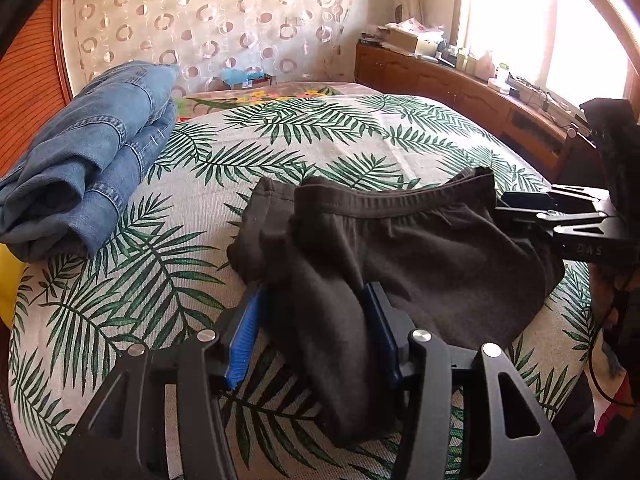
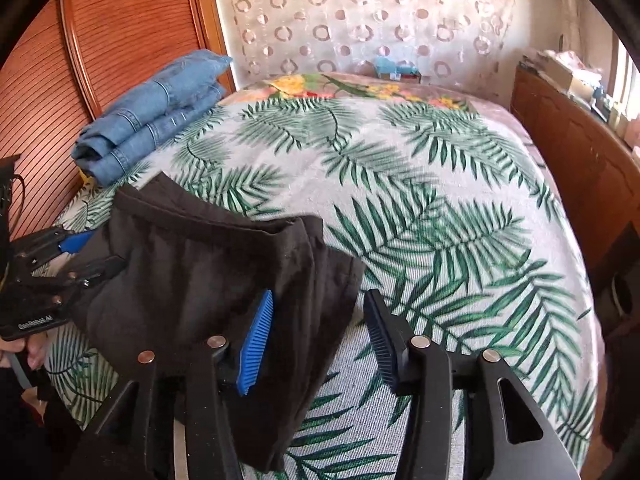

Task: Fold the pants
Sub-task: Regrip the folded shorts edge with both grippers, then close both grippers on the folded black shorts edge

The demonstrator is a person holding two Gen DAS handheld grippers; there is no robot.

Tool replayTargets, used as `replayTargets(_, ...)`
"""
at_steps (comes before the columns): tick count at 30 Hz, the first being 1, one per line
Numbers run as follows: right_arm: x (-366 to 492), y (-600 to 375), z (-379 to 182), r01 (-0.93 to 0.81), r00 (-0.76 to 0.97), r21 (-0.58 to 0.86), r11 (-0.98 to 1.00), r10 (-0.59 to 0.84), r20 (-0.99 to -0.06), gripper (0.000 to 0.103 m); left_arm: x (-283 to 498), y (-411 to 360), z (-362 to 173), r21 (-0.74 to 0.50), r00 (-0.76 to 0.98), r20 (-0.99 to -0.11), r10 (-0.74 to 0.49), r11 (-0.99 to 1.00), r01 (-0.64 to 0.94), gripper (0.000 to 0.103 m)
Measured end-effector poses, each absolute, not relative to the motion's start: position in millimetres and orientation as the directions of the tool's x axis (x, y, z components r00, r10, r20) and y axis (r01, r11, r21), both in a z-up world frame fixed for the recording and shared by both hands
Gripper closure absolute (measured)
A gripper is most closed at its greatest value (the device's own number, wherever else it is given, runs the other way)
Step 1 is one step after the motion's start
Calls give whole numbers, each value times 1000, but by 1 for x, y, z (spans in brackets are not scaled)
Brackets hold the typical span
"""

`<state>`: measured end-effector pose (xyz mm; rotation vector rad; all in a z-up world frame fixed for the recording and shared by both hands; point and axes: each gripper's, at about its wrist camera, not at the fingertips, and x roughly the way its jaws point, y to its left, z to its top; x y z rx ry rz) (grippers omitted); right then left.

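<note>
Pants (image 1: 420,248) bunched on bed (image 1: 280,152) ahead, one fold between left gripper (image 1: 316,320) pads, right gripper (image 2: 320,336) spread wide with cloth only against its left pad — could slip free and undo the fold.

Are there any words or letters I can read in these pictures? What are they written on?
"DAS": on the black body of the right gripper, seen from the left wrist view; more letters may be hidden.
"GenRobot.AI", roughly: small white print on the body of the left gripper, seen from the right wrist view; blurred, so uncertain.
Boxes and bottles on the wooden cabinet: too small and blurred to read.
Nothing readable on the black pants or folded jeans.
</note>
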<state>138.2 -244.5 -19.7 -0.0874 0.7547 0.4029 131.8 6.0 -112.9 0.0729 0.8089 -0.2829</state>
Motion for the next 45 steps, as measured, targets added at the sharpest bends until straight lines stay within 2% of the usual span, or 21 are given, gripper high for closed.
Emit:
replayTargets(5,137,-237,-22,-388,669,34,921,306,-677,49,132,7,-113,-45,655,-722,-223,960,276,51)
replayTargets(24,138,-244,-24,-390,666,62,919,328,-670,49,166,17,-96,-53,628,-747,-219,961,272,51)
replayTargets(35,137,-244,-24,-389,666,64,919,329,-670,49,181,25,-108,-122,589,-769,-248,962,245,51)
replayTargets(39,137,-244,-23,-389,666,67,919,331,-669,48,183,28,-113,-140,590,-766,-257,961,237,45)
replayTargets(45,139,-244,-23,-395,658,88,914,349,-667,48,182,26,-113,-125,594,-764,-254,960,250,45)
